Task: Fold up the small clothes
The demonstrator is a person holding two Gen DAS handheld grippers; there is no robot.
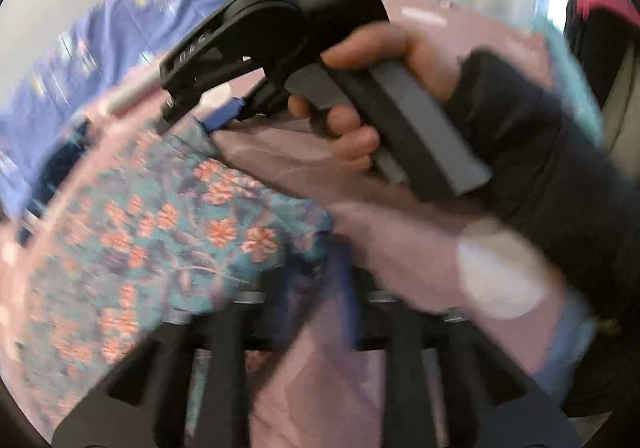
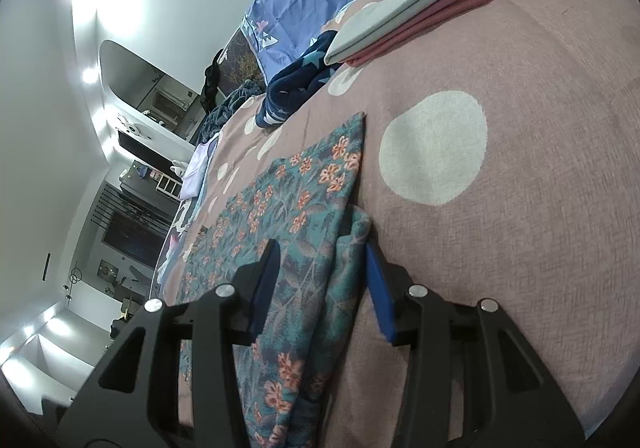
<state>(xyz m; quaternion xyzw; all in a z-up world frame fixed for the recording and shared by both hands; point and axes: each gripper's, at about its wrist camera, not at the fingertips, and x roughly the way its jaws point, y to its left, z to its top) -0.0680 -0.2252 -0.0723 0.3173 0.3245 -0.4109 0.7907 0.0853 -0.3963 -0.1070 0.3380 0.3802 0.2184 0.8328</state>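
The teal cotton garment with orange flowers [image 2: 296, 208] lies flat on the mauve bedspread with pale dots [image 2: 520, 208], its long axis running from lower centre towards upper centre. It looks light, limp and best pinched at a folded edge. The right gripper [image 2: 320, 280] stands open astride that edge; I cannot tell the left gripper's [image 1: 316, 312] state through blur.

A bed [image 2: 520, 208] in dusty-pink, white-dotted sheeting carries a teal floral garment [image 2: 288, 216] at lower centre, folded mint and pink clothes [image 2: 400, 20] upper right, and a navy blanket [image 2: 296, 88] beside them.
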